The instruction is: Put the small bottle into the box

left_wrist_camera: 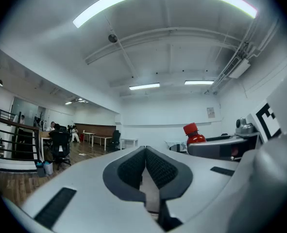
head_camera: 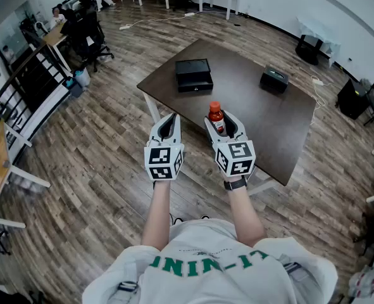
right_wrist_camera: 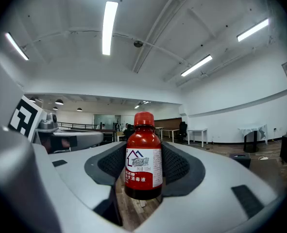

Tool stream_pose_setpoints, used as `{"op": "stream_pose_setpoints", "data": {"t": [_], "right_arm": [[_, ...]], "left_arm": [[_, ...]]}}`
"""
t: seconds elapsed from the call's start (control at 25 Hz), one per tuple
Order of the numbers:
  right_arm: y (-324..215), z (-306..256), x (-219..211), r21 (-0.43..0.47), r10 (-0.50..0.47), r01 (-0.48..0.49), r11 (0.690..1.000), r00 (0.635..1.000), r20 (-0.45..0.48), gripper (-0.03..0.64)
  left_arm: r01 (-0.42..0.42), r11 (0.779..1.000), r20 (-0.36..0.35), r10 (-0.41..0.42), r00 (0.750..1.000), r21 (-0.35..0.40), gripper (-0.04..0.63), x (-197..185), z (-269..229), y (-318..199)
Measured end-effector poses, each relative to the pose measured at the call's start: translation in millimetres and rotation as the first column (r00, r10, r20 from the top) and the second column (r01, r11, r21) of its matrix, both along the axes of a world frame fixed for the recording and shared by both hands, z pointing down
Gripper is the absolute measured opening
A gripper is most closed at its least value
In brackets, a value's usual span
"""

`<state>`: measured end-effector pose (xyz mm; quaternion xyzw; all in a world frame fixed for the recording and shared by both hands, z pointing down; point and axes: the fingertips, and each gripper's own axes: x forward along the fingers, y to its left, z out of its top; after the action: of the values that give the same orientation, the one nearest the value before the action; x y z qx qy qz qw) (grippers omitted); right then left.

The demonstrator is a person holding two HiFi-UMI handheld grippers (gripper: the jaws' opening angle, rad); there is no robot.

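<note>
A small red bottle (right_wrist_camera: 143, 157) with a red cap and a white label stands upright between the pads of my right gripper (right_wrist_camera: 143, 166), which is shut on it. In the head view the small red bottle (head_camera: 216, 118) sits in my right gripper (head_camera: 223, 124) just above the near edge of the dark table (head_camera: 250, 106). My left gripper (head_camera: 168, 126) is held beside it over the floor, its jaws shut with nothing between them. The left gripper (left_wrist_camera: 145, 166) view shows its pads touching and the bottle (left_wrist_camera: 194, 134) off to the right. A black box (head_camera: 193, 75) lies at the table's far left.
A second smaller black box (head_camera: 274, 79) lies at the table's far right. Wooden floor surrounds the table. Office chairs (head_camera: 88, 33) and desks stand at the far left, white tables at the back. A person's arms and white shirt fill the bottom of the head view.
</note>
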<state>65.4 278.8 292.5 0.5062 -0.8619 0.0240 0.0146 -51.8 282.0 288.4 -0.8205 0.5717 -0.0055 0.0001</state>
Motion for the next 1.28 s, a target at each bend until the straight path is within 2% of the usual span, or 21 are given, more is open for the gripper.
{"op": "stream_pose_setpoints", "data": {"t": [0.16, 0.36, 0.52, 0.72, 1.0, 1.28], "right_arm": [[7.7, 2.3, 13.9, -0.013, 0.009, -0.009, 1.0, 1.0, 0.002, 0.232], [8.6, 13.3, 24.0, -0.051, 0.008, -0.005, 0.999, 0.999, 0.051, 0.232], [11.2, 29.9, 28.9, -0.092, -0.006, 0.016, 0.996, 0.994, 0.112, 0.232], [-4.6, 47.0, 25.7, -0.123, -0.007, 0.023, 0.992, 0.992, 0.127, 0.232], [-57.4, 60.8, 36.6, -0.132, 0.021, -0.005, 0.991, 0.993, 0.117, 0.232], [-152.1, 51.8, 32.5, -0.117, 0.049, -0.04, 0.992, 0.996, 0.077, 0.232]], "left_arm": [[-0.017, 1.0, 0.006, 0.018, 1.0, -0.015, 0.015, 18.9, 3.8, 4.3], [-0.037, 0.999, 0.012, 0.037, 0.999, -0.021, 0.017, 36.9, 8.8, 8.3], [-0.018, 0.998, -0.02, 0.017, 1.0, -0.06, 0.016, 37.4, 24.4, 10.9], [-0.007, 0.997, -0.012, 0.006, 1.0, -0.075, 0.016, 32.6, 36.4, -5.7], [-0.03, 0.996, -0.016, 0.029, 0.999, -0.089, 0.017, 44.1, 57.5, -64.1], [-0.099, 0.993, -0.028, 0.098, 0.995, -0.057, 0.015, 45.0, 43.6, -160.5]]}}
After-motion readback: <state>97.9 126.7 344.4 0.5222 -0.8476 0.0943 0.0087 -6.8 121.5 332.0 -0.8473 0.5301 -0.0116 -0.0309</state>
